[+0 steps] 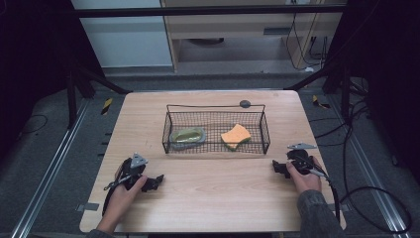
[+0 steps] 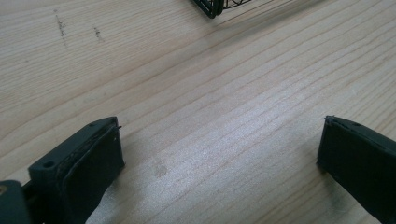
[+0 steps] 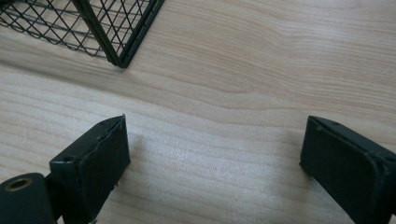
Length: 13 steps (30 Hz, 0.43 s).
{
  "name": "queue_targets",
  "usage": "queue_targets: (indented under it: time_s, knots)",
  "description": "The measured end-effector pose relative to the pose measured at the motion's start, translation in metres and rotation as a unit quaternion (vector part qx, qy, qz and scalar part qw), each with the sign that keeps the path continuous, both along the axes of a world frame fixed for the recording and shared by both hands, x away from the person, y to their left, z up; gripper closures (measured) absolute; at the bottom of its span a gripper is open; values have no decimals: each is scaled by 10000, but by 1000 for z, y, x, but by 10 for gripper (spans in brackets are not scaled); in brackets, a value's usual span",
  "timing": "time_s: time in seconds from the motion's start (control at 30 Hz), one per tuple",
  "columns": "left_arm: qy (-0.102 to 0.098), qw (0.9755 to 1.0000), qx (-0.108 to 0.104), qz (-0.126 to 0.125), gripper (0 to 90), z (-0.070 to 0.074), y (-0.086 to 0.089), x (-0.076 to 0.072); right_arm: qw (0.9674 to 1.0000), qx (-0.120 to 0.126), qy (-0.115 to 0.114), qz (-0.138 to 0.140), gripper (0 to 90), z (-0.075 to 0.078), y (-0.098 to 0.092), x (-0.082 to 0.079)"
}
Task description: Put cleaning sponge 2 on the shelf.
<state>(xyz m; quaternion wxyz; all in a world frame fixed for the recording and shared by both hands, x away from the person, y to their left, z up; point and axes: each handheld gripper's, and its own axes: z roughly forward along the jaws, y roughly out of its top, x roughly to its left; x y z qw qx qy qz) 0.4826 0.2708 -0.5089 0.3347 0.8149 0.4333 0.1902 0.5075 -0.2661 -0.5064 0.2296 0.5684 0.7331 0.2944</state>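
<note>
Two grippers rest low on the wooden surface (image 1: 208,183), one at each near corner, both with fingers spread wide apart and nothing between them. At the left, the left gripper (image 1: 151,182) sits in the person's left hand (image 1: 126,191), well short of the black wire basket (image 1: 216,148) that stands mid-surface and holds a grey-rimmed green scrubber (image 1: 187,135) in its left half and a yellow sponge (image 1: 236,135) in its right half. At the right, the right gripper (image 1: 278,167) lies just off the basket's near right corner (image 3: 119,58), apart from it.
</note>
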Motion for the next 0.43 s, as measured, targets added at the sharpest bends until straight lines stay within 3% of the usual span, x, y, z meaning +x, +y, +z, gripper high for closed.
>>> queue_targets:
  time_s: [0.17, 0.3, 0.43]
  knots:
    - [-5, 10000, 1, 5, 0, 0, 0, 0, 9997, 65, -245, 32, 33, -6, 2, 0]
    - [-5, 10000, 5, 2, 0, 0, 0, 1, 9995, 58, -264, 132, 33, -6, 1, -1]
    - [-4, 10000, 4, 3, 0, 0, 0, 1, 9998, 51, -212, 47, 5, -6, 2, 0]
